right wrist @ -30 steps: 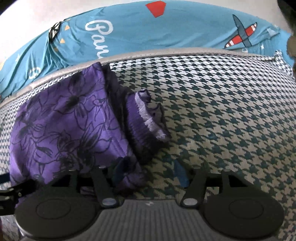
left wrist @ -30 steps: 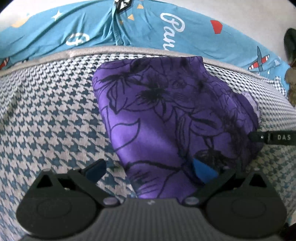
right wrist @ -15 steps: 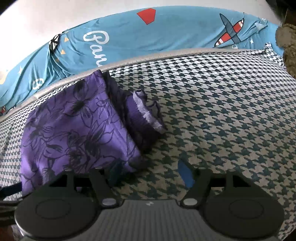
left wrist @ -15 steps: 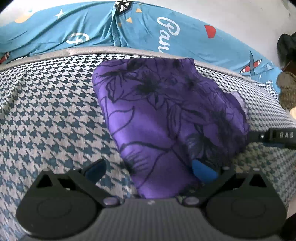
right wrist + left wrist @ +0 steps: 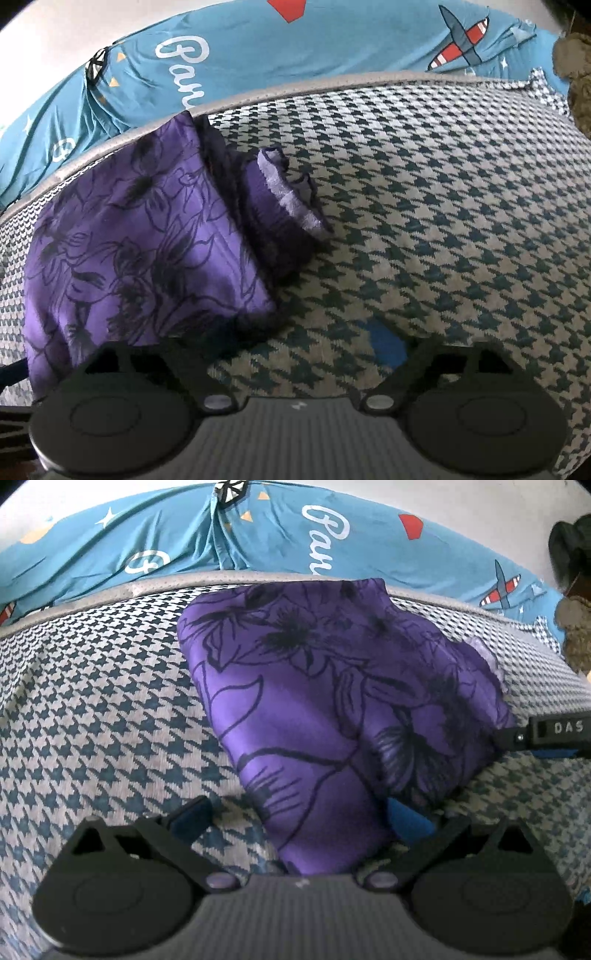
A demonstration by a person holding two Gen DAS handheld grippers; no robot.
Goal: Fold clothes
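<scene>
The purple flowered garment (image 5: 332, 701) lies in a folded bundle on the checked bed cover (image 5: 92, 720), near its far edge. A second ago the right gripper (image 5: 299, 339) had cloth between its fingers; now it is wide open, empty, and backed off. The left gripper (image 5: 299, 812) is wide open too, with the bundle's near corner lying between its fingers. So the fold looks done or almost done. The blue sheet (image 5: 258, 535) reads "Pan…". The right gripper's side reads "DAS" (image 5: 569, 726).

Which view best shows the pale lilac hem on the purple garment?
Right wrist view: the pale hem lies unobstructed beside the purple garment's folded body. Left wrist view shows only a sliver at the garment's far right edge.
</scene>
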